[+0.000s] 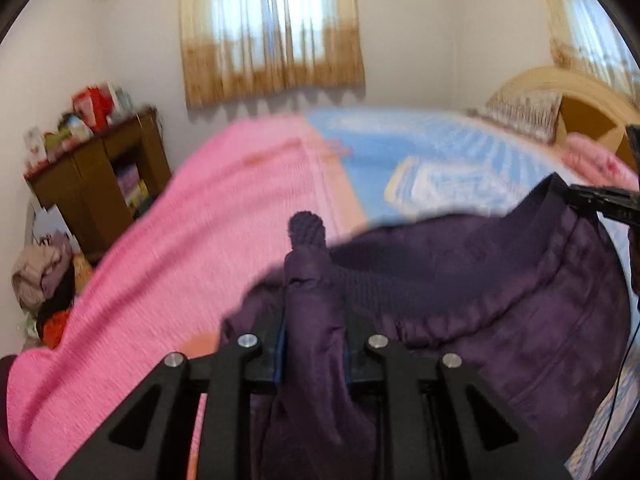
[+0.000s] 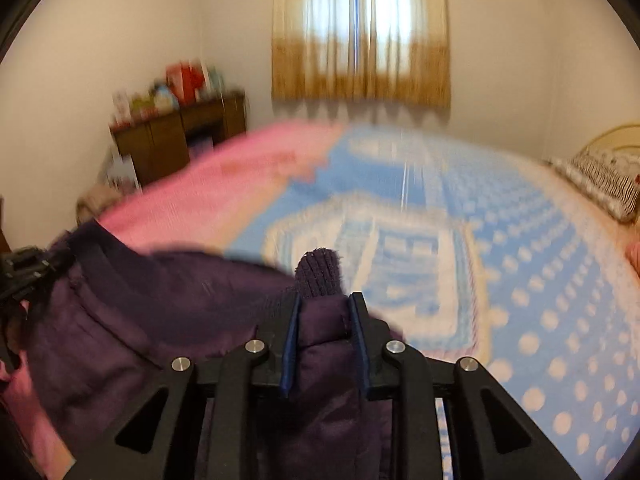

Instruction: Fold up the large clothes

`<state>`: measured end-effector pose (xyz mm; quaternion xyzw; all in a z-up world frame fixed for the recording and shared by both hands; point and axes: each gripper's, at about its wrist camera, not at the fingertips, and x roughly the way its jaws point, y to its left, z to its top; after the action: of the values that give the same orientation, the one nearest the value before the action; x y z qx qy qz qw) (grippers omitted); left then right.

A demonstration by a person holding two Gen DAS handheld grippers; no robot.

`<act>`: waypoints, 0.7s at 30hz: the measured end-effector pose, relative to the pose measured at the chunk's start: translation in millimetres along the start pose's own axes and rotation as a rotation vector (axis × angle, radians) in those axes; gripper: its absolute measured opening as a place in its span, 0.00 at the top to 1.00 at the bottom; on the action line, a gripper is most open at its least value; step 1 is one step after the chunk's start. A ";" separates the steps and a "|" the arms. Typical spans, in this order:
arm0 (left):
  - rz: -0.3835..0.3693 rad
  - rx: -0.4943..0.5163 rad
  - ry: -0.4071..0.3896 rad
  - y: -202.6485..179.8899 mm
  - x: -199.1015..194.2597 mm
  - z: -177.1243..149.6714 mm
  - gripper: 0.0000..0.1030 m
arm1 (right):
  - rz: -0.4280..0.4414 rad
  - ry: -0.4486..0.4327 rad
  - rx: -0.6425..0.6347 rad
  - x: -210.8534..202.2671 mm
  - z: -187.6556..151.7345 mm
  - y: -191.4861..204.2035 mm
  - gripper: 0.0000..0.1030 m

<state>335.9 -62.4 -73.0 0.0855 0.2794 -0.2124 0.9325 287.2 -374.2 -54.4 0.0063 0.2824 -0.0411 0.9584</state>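
A dark purple jacket (image 1: 500,292) with a ribbed knit hem hangs stretched between my two grippers above the bed. My left gripper (image 1: 314,320) is shut on one corner of it; the ribbed hem sticks out past the fingers. My right gripper (image 2: 326,308) is shut on the other corner of the jacket (image 2: 140,320), with ribbed hem poking out too. The right gripper also shows at the right edge of the left wrist view (image 1: 600,200), and the left gripper at the left edge of the right wrist view (image 2: 28,268). Both views are motion-blurred.
The bed has a blue and white patterned sheet (image 2: 500,280) and a pink blanket (image 1: 180,260) on its left part. A pillow (image 2: 604,184) and headboard (image 1: 580,108) lie right. A brown cabinet (image 1: 100,176) with clutter and a clothes pile (image 1: 44,284) stand at the left wall.
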 end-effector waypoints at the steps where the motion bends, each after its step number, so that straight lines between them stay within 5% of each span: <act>1: -0.001 -0.008 -0.025 0.7 -5.2 7.7 0.80 | -0.010 -0.043 -0.003 -11.0 9.6 1.5 0.78; 4: 0.031 0.003 -0.086 -2.0 -8.1 27.2 0.80 | -0.056 -0.085 -0.010 -11.4 26.0 2.5 0.78; 8: 0.052 -0.020 -0.071 7.4 17.7 37.9 0.80 | -0.110 -0.034 0.036 24.2 24.3 -11.5 0.78; 13: 0.127 0.001 0.082 7.0 78.9 15.2 0.78 | -0.147 0.172 0.115 95.9 -14.5 -37.0 0.78; 17: 0.200 0.052 0.136 -3.4 97.2 5.3 0.73 | -0.143 0.187 0.136 98.8 -18.4 -38.3 0.73; 21: 0.258 0.094 0.126 -8.6 85.9 8.8 0.57 | -0.197 0.141 0.141 76.0 -5.6 -37.6 0.37</act>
<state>401.1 -102.5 -113.9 0.1777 0.3139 -0.0977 0.9276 344.7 -417.2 -99.9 0.0485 0.3447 -0.1543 0.9247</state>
